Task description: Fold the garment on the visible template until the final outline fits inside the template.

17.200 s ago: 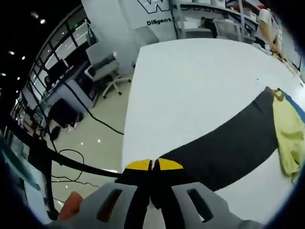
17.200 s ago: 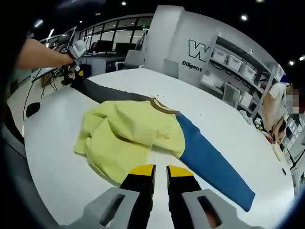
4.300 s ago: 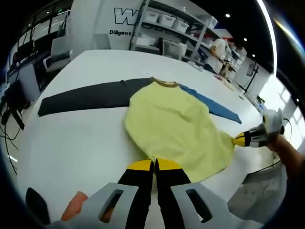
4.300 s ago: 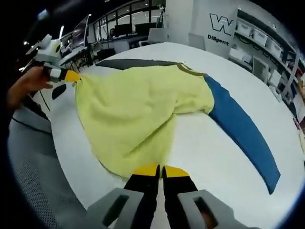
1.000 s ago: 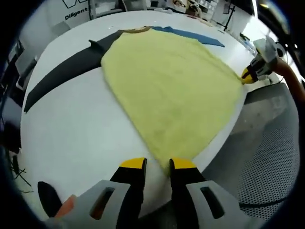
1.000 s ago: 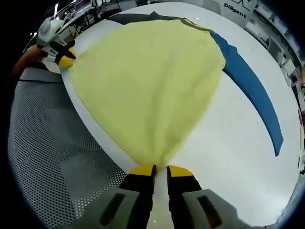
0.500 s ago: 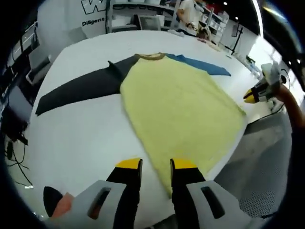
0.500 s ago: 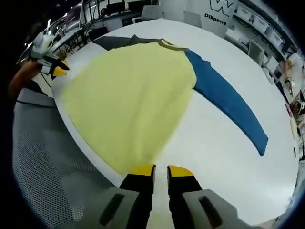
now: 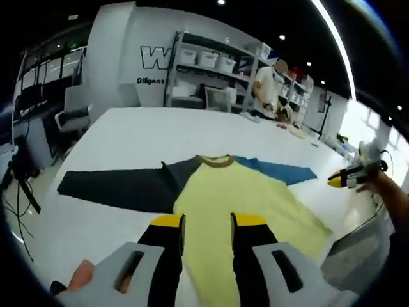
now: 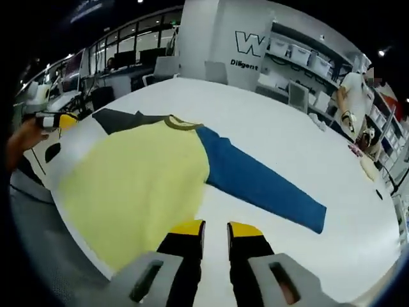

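Shirt (image 9: 246, 195) lies spread flat on the white table (image 9: 147, 131), yellow body toward you, dark sleeve (image 9: 121, 187) out to one side and blue sleeve (image 10: 255, 181) to the other. Your left gripper (image 9: 208, 224) and right gripper (image 10: 216, 231) both hang over its hem, jaws parted and holding nothing.

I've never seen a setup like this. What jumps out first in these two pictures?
A long-sleeved shirt lies spread flat on a big white table: yellow body, one blue sleeve, one dark grey sleeve stretched out to the sides. Yellow-tipped jaws of the left gripper and right gripper stand open just above its lower edge, holding nothing.
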Demonstrator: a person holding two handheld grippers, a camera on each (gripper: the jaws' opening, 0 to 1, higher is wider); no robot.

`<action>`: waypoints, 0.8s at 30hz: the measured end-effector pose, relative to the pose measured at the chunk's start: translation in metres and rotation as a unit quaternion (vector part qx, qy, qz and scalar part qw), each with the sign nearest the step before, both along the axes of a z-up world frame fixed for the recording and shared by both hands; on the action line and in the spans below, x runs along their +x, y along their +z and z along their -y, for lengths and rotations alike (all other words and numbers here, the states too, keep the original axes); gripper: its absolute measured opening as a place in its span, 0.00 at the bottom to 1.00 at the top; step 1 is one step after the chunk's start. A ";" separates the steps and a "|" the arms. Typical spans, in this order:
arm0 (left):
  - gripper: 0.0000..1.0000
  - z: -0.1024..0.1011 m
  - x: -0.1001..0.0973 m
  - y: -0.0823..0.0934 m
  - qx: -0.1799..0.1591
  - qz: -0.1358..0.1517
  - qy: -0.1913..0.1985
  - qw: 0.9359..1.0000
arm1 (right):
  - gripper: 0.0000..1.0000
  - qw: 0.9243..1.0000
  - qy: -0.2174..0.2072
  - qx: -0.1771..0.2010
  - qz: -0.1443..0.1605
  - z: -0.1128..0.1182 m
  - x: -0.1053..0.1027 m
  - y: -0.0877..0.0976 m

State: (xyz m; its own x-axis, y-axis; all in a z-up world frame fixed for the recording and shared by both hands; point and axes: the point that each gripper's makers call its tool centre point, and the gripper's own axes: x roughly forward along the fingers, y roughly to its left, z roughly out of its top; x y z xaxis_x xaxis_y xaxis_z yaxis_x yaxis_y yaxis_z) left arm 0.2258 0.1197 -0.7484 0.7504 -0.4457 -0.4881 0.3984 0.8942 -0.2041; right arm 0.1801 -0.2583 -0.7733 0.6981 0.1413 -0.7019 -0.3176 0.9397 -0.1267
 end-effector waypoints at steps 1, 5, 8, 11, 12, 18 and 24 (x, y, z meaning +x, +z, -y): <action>0.30 0.001 0.004 0.004 -0.004 0.010 0.006 1.000 | 0.11 1.000 -0.006 -0.001 0.010 0.003 0.003 0.003; 0.34 -0.001 0.028 0.030 -0.038 0.078 0.054 0.995 | 0.13 0.996 -0.038 0.003 0.084 0.021 0.022 0.028; 0.36 -0.003 0.033 0.034 -0.041 0.092 0.069 0.993 | 0.15 0.992 -0.044 0.015 0.118 0.022 0.029 0.039; 0.41 -0.002 0.036 0.035 -0.047 0.104 0.076 0.991 | 0.24 0.988 -0.044 0.024 0.144 0.020 0.034 0.047; 0.43 -0.002 0.036 0.034 -0.050 0.104 0.078 0.990 | 0.26 0.987 -0.043 0.025 0.153 0.019 0.036 0.050; 0.57 -0.007 0.040 0.036 -0.068 0.130 0.099 0.984 | 0.36 0.978 -0.062 0.042 0.196 0.024 0.044 0.063; 0.73 -0.014 0.044 0.036 -0.070 0.140 0.118 0.981 | 0.40 0.973 -0.078 0.049 0.210 0.034 0.049 0.066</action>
State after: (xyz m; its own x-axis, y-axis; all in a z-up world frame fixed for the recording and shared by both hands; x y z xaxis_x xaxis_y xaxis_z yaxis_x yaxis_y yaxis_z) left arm 0.2702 0.1337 -0.7126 0.9364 -0.2922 -0.1943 0.2425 0.9391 -0.2435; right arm 0.2292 -0.2918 -0.7075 0.9391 0.0618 -0.3381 -0.1087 0.9866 -0.1216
